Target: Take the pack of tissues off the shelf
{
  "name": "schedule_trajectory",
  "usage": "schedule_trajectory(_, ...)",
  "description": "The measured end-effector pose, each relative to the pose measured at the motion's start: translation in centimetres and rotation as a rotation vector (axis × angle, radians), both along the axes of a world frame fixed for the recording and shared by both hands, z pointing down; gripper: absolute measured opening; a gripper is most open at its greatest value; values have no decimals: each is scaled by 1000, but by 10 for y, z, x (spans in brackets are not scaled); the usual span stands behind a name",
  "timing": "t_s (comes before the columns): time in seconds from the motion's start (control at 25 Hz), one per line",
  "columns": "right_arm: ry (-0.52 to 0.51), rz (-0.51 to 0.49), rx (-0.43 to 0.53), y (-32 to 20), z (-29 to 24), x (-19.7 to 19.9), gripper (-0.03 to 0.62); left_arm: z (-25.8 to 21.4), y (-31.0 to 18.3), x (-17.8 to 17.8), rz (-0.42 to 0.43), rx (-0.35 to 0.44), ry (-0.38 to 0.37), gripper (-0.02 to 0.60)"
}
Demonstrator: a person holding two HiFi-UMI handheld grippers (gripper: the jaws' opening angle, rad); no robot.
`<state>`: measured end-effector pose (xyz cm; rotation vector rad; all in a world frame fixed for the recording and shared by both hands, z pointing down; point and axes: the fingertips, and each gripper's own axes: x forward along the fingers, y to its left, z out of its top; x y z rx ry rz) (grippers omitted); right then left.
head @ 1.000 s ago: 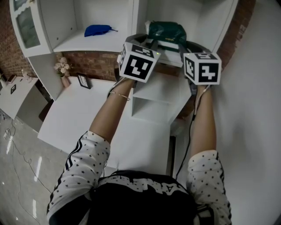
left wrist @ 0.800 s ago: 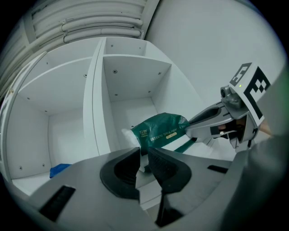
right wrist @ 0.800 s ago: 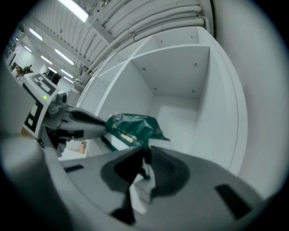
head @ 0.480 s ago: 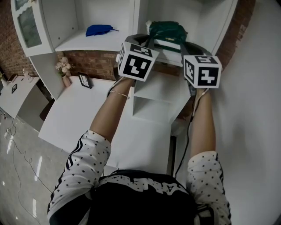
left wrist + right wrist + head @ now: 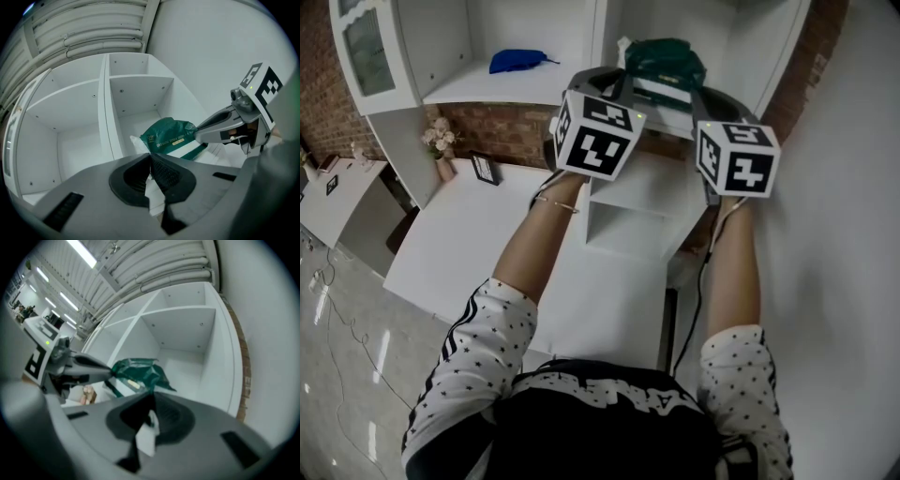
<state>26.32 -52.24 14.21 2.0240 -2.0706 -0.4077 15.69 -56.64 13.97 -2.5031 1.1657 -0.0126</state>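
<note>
The pack of tissues [image 5: 664,62], green and white plastic, lies in the right compartment of the white shelf [image 5: 534,92]. My left gripper [image 5: 622,84] grips its left end and my right gripper [image 5: 697,94] its right end. In the left gripper view the jaws [image 5: 151,174] are shut on a white flap of the pack [image 5: 169,136]. In the right gripper view the jaws [image 5: 151,420] are closing, with a white edge of the pack [image 5: 139,370] pinched between them. Each gripper shows in the other's view: the right gripper [image 5: 213,130], the left gripper [image 5: 89,365].
A blue bundle [image 5: 517,61] lies in the left compartment. Below are a white desk [image 5: 487,248], a lower cubby unit [image 5: 628,230], a small vase of flowers [image 5: 439,142] and a picture frame [image 5: 486,170]. The compartment's white walls stand close on both sides of the pack.
Both grippers stay at the ends of the pack. The pack's green top has bunched up a little between them. The view has shifted slightly.
</note>
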Motion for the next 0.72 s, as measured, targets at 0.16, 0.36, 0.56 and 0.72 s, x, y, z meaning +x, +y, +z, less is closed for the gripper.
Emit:
schedule_trajectory(0.16, 8, 2, 31, 10, -6, -4, 49, -2, 7, -4, 7, 13, 12, 38)
schedule_trajectory(0.36, 21, 10, 50, 19, -8, -9, 48, -5, 14, -7, 18, 27, 16, 37)
schedule_trajectory(0.56, 20, 16, 66, 28, -9, -11, 48, -8, 23, -9, 27, 43, 22, 37)
schedule_trajectory(0.72, 27, 19, 89, 37, -10, -15, 46, -7, 29, -12, 35, 53, 37, 35)
